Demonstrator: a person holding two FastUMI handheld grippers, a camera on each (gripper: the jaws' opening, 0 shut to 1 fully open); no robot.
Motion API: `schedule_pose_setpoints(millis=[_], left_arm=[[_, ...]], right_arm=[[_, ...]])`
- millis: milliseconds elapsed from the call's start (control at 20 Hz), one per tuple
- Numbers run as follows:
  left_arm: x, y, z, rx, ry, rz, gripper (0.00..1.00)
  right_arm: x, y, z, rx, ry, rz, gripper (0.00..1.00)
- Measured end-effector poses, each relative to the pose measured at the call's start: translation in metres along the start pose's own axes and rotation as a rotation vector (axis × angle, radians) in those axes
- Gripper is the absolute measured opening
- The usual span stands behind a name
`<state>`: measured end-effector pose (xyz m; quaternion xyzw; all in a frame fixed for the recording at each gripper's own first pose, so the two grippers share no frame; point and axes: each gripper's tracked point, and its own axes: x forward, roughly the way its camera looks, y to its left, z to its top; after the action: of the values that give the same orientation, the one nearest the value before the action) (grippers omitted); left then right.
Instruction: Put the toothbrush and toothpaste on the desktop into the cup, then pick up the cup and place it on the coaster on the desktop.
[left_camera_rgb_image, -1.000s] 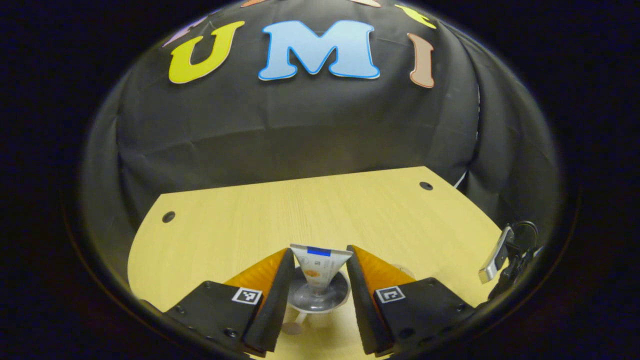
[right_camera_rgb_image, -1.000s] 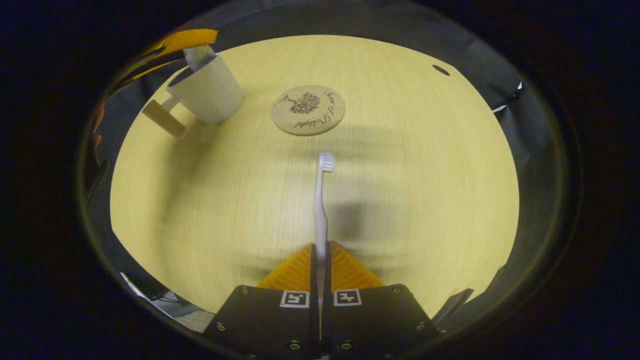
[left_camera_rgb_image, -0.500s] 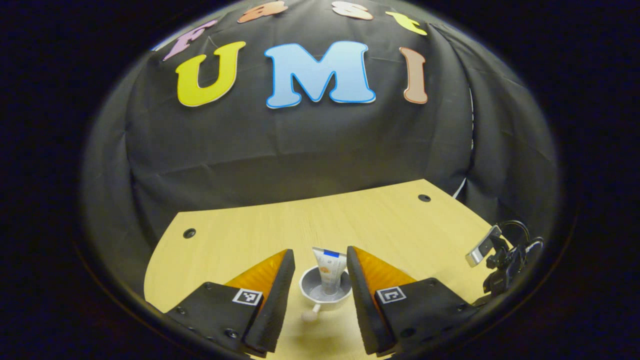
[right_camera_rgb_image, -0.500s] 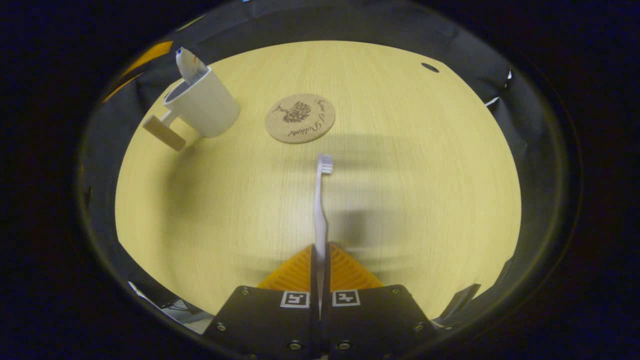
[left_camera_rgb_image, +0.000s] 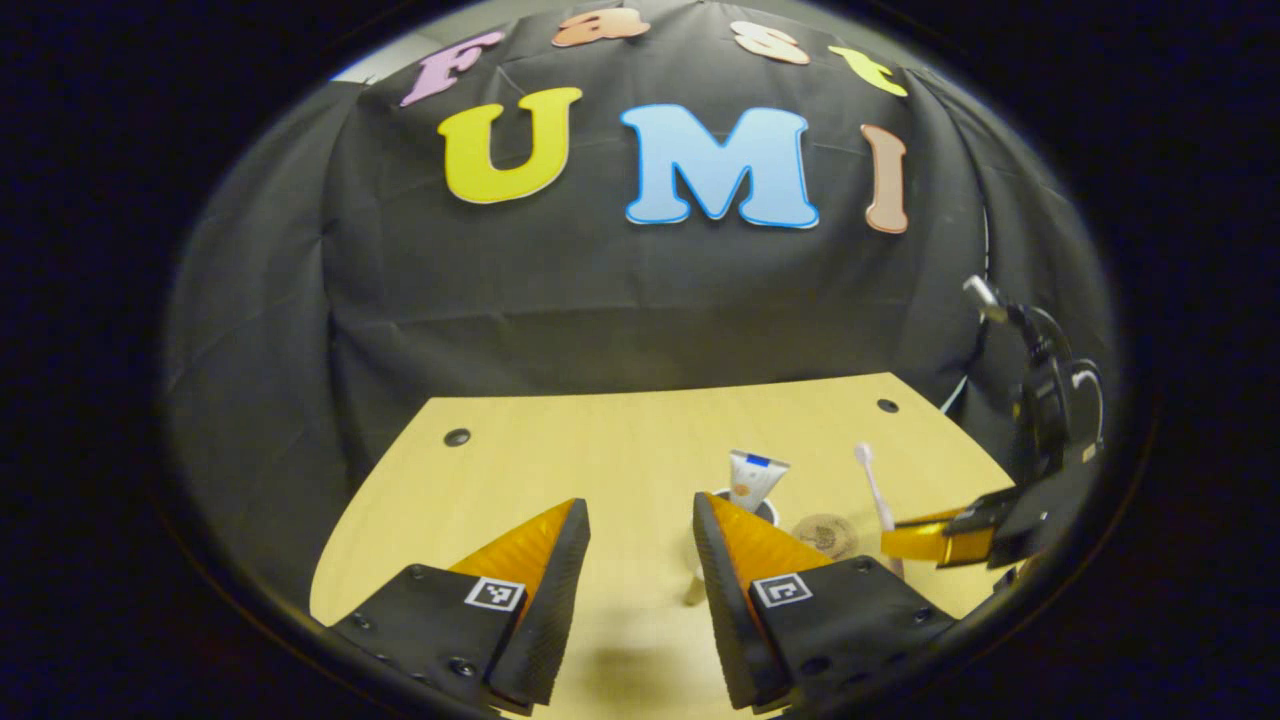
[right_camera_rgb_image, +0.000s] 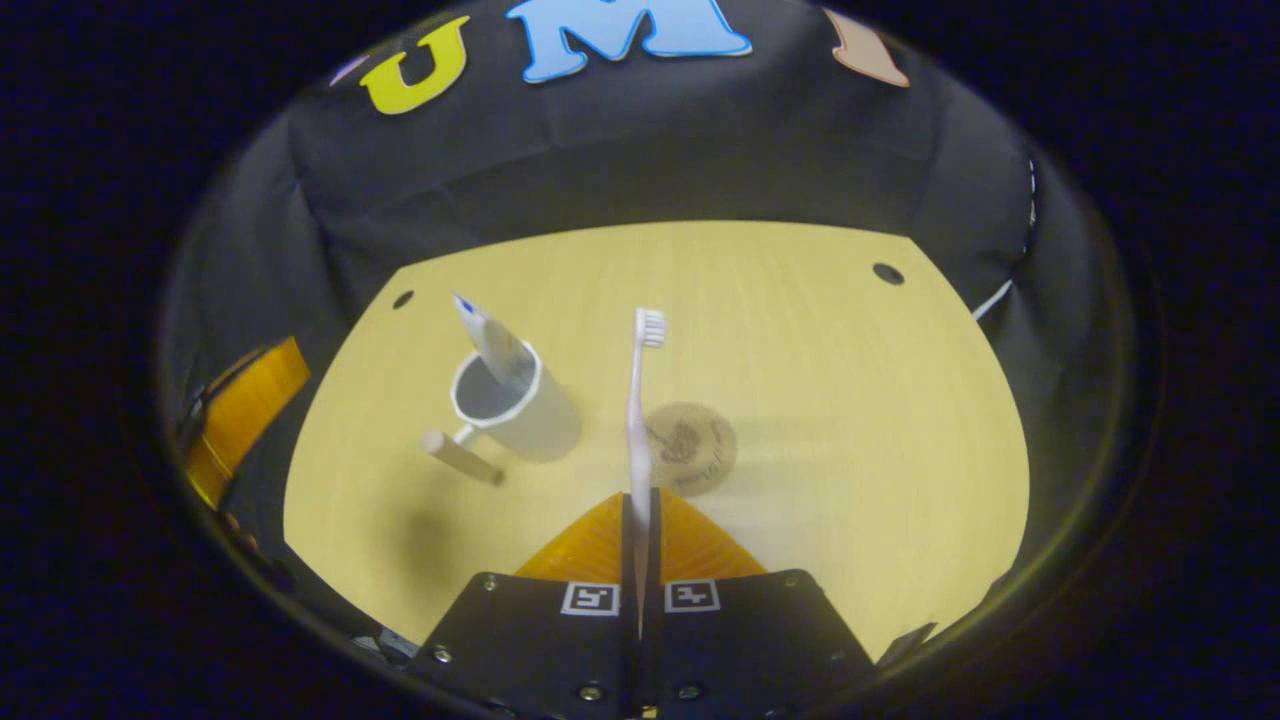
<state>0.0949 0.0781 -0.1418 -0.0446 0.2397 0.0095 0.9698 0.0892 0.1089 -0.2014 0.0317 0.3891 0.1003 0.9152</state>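
A white cup (right_camera_rgb_image: 520, 408) with a wooden handle stands on the desktop (right_camera_rgb_image: 800, 380), and the toothpaste tube (right_camera_rgb_image: 488, 338) leans inside it. Just right of the cup lies the round cork coaster (right_camera_rgb_image: 692, 447). My right gripper (right_camera_rgb_image: 638, 497) is shut on the white toothbrush (right_camera_rgb_image: 637, 400), which points forward with its bristles up, above the gap between cup and coaster. My left gripper (left_camera_rgb_image: 638, 505) is open with nothing between its fingers, back from the cup (left_camera_rgb_image: 745, 496). In the left gripper view the toothpaste (left_camera_rgb_image: 755, 478), coaster (left_camera_rgb_image: 825, 535), toothbrush (left_camera_rgb_image: 873, 485) and right gripper (left_camera_rgb_image: 930, 540) sit to the right.
The desktop has small dark holes near its far corners (right_camera_rgb_image: 886, 272) (right_camera_rgb_image: 402, 298). Black cloth closes the booth behind and at both sides. The left gripper's finger (right_camera_rgb_image: 245, 410) shows at the left edge of the right gripper view, beyond the table's left side.
My left gripper has drawn up and back from the cup, leaving the toothpaste in it. My right gripper has lifted and tilted up with the toothbrush, now closer to the cup.
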Motion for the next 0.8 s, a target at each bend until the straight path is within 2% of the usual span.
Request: schedule_pose_setpoints(millis=[150, 300, 500, 700, 800], left_arm=[[-0.019, 0.038, -0.010, -0.027, 0.011, 0.066, 0.70], [-0.035, 0.071, -0.023, -0.047, 0.028, 0.126, 0.69], [-0.058, 0.109, -0.037, -0.077, 0.052, 0.198, 0.69], [-0.078, 0.140, -0.047, -0.113, 0.067, 0.265, 0.67], [-0.078, 0.138, -0.040, -0.125, 0.069, 0.288, 0.67]], right_arm=[[-0.010, 0.031, 0.055, -0.021, -0.149, 0.113, 0.02], [-0.009, 0.061, 0.088, -0.075, -0.250, 0.227, 0.02], [0.037, 0.073, 0.101, -0.154, -0.269, 0.247, 0.02], [0.103, 0.086, 0.067, -0.236, -0.249, 0.219, 0.02], [0.124, 0.086, 0.051, -0.287, -0.243, 0.197, 0.02]])
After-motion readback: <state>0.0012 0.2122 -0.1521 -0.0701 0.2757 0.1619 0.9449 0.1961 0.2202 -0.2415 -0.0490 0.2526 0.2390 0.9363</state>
